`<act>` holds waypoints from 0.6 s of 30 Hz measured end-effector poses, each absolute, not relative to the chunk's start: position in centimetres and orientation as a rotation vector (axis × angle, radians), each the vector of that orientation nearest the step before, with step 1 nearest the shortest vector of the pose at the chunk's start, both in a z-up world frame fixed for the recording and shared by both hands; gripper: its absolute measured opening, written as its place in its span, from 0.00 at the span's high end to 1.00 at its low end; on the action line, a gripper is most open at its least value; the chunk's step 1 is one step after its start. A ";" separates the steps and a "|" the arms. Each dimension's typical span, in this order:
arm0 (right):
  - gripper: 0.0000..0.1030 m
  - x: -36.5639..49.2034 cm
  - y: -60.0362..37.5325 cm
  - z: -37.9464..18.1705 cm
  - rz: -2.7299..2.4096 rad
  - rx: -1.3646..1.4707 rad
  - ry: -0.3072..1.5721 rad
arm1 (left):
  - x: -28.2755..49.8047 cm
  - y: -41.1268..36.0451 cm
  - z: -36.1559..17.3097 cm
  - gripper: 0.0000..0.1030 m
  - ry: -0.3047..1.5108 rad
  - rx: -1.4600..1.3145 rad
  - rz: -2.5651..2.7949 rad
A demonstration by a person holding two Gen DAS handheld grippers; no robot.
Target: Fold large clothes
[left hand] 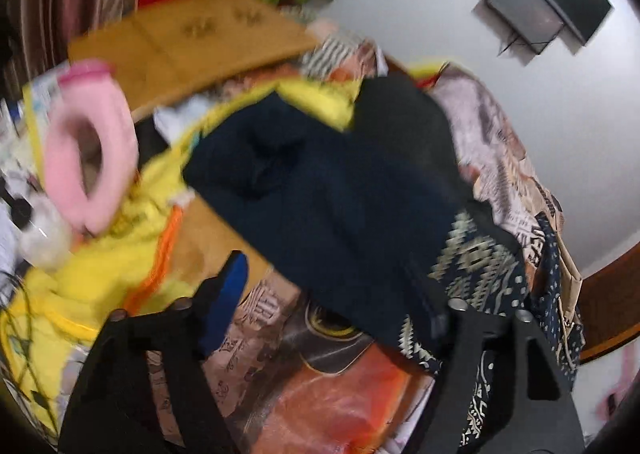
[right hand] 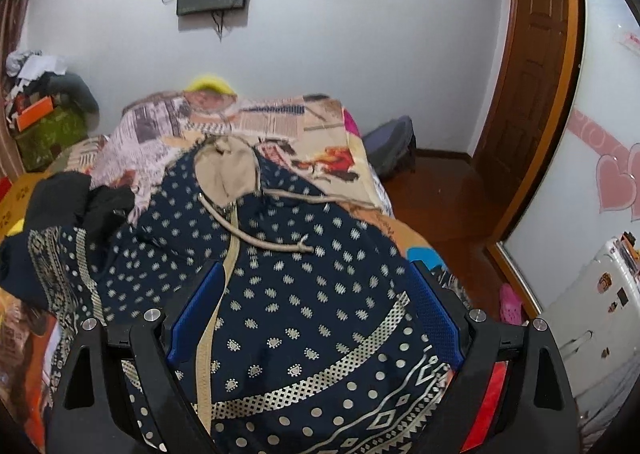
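Observation:
A navy garment (right hand: pixel 304 294) with pale dots, patterned bands, a beige hood lining and a drawstring lies spread on the bed. My right gripper (right hand: pixel 314 268) stands open just over it, its blue pads (right hand: pixel 196 314) wide apart and the cloth filling the space between them. In the blurred left wrist view a plain dark garment (left hand: pixel 320 193) is heaped beside the patterned one (left hand: pixel 480 266). My left gripper (left hand: pixel 324 262) is open at the dark garment's lower edge. One blue pad (left hand: pixel 226 294) is clear of the cloth; the other finger is partly hidden against it.
A yellow cloth (left hand: pixel 100 266), a pink ring cushion (left hand: pixel 92 141) and a wooden board (left hand: pixel 192 37) lie left of the pile. The printed bedcover (right hand: pixel 280 117) runs to the white wall. A wooden door (right hand: pixel 532 73) and a white fridge (right hand: pixel 592 314) stand on the right.

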State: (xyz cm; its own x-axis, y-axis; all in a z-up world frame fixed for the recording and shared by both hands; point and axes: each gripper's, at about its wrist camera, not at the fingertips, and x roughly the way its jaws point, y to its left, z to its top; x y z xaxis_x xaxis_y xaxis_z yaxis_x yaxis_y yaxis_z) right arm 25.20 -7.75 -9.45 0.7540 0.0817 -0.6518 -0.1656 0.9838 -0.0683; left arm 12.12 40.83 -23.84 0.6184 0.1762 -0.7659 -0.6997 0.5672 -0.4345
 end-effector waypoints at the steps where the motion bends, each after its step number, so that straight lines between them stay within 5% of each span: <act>1: 0.13 25.4 -7.6 -9.8 0.140 -0.122 0.717 | 12.1 41.3 -24.7 0.36 0.746 -0.847 0.564; 10: 0.13 26.1 -6.6 -11.0 0.156 -0.147 0.756 | 13.4 43.7 -30.2 0.45 0.782 -1.046 0.502; 15: 0.13 25.9 -6.6 -10.9 0.160 -0.149 0.757 | 14.3 43.8 -30.5 0.63 0.796 -1.015 0.564; 18: 0.13 25.8 -6.9 -10.8 0.164 -0.150 0.761 | 14.8 43.0 -29.1 0.89 0.811 -0.925 0.601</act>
State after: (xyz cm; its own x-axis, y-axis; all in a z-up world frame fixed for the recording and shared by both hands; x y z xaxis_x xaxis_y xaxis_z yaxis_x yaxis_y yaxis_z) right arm 25.83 -6.90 -10.80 0.7123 0.0930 -0.6957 -0.2010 0.9767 -0.0753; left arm 14.76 43.03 -29.09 0.5658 0.1100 -0.8172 -0.7498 0.4809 -0.4544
